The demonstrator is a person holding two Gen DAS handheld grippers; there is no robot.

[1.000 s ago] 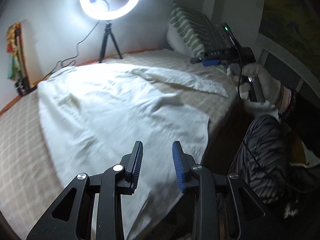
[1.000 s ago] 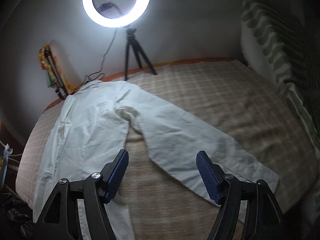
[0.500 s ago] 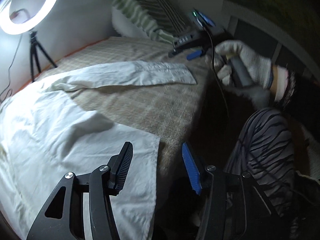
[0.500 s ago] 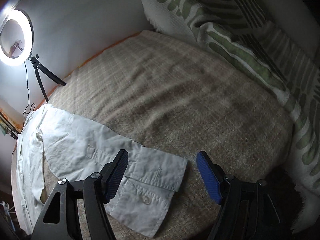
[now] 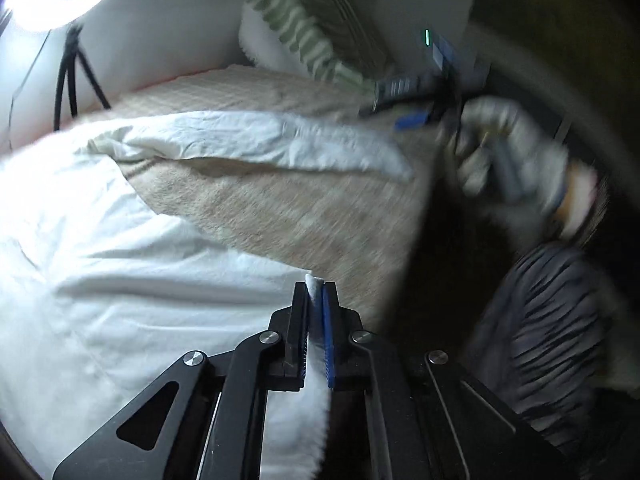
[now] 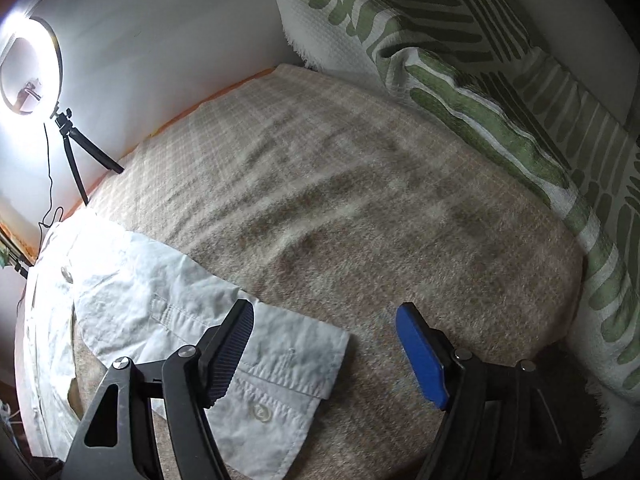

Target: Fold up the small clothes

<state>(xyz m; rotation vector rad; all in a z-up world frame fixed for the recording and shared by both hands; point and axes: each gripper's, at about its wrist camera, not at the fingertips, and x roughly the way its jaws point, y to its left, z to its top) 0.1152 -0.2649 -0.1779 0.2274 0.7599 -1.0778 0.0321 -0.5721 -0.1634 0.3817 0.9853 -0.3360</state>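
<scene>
A white shirt lies spread on the bed. My left gripper is shut on its near edge, and a fold of white cloth shows between the blue pads. The shirt's sleeve stretches right across the blanket. In the right wrist view the buttoned cuff of that sleeve lies below my right gripper. Its jaws are opening, and the cuff's end sits under the left finger without the pads pressing on it. A gloved hand holds that gripper, blurred, beyond the sleeve's end.
A beige checked blanket covers the bed. A green-striped pillow leans at the head. A ring light on a tripod stands by the wall. The bed's dark edge and a person's striped trouser leg are at the right.
My left gripper swung right to the shirt's near edge, opened wider, then shut on it. The right gripper came down over the sleeve's cuff and then held still.
</scene>
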